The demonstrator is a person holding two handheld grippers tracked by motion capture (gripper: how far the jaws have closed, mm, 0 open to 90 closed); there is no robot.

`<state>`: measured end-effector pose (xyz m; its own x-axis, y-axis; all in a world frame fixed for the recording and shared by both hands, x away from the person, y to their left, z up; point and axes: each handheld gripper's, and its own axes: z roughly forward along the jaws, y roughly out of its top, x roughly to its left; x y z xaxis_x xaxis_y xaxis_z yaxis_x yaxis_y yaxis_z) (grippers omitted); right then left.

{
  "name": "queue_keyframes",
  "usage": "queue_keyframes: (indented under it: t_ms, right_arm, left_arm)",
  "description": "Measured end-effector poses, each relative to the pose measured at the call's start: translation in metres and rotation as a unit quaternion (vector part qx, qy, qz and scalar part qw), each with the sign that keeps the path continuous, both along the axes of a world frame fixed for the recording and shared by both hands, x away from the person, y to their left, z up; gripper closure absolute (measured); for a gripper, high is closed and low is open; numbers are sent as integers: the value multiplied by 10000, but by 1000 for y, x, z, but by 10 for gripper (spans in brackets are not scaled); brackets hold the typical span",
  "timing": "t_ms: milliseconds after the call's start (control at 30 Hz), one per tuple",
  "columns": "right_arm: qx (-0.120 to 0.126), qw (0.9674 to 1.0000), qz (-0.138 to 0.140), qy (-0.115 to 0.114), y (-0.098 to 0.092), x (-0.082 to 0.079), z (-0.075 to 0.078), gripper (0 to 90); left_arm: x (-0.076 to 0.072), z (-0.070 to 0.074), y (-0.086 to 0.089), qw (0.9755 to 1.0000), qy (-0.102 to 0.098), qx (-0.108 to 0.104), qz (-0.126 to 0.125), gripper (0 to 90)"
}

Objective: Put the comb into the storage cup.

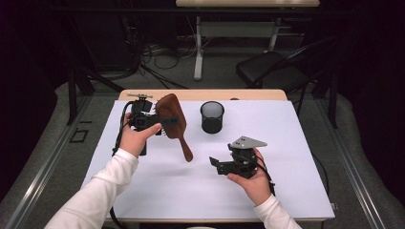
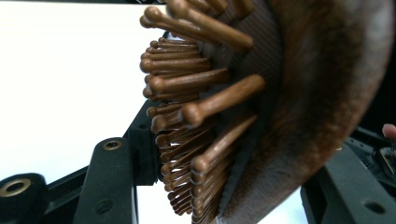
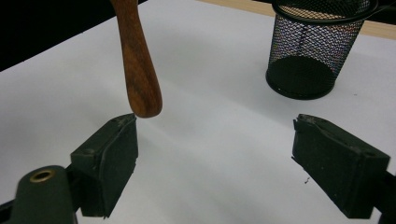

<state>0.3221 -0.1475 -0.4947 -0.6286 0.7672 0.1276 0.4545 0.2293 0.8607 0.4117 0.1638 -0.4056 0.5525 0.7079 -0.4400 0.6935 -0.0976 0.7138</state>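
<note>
Hairbrush (image 1: 173, 123) held up over the bench (image 1: 157, 186), left gripper (image 1: 143, 119) jaws clamped on its bristled head. Long axis slants down, handle tip toward the right gripper (image 1: 217, 162), whose jaws stand apart, empty. Mesh cup (image 1: 212, 117) sits just beyond, nearer the right hand.

Brown wooden hairbrush (image 1: 173, 121), grain showing on a smooth, slightly glossy handle; wooden ball-tipped pins set in a dull, perhaps rubbery, pad. Black wire-mesh metal cup (image 1: 212, 117) at 2 o'clock from it, matt. Matt white sheet (image 1: 191, 186) over pale wooden table (image 1: 200, 94). Matt black plastic right gripper (image 1: 224, 163).
</note>
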Motion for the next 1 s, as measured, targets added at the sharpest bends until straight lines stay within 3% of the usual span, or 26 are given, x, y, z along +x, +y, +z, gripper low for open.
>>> queue_keyframes:
  t_ms: [233,600,700,1000]
  right_arm:
    - [4,10000,-25,17,-1,0,0,142]
    - [58,10000,-78,-11,-4,0,2,143]
    - [80,9999,-99,-9,-4,0,2,143]
    - [74,9999,-122,57,-6,0,3,143]
  left_arm:
    - [10,13,-2,10000,16,-40,-52,474]
    - [21,27,-14,9997,-54,217,-23,475]
    - [25,29,-17,9990,-62,453,27,475]
    - [36,30,-22,9982,-55,579,108,474]
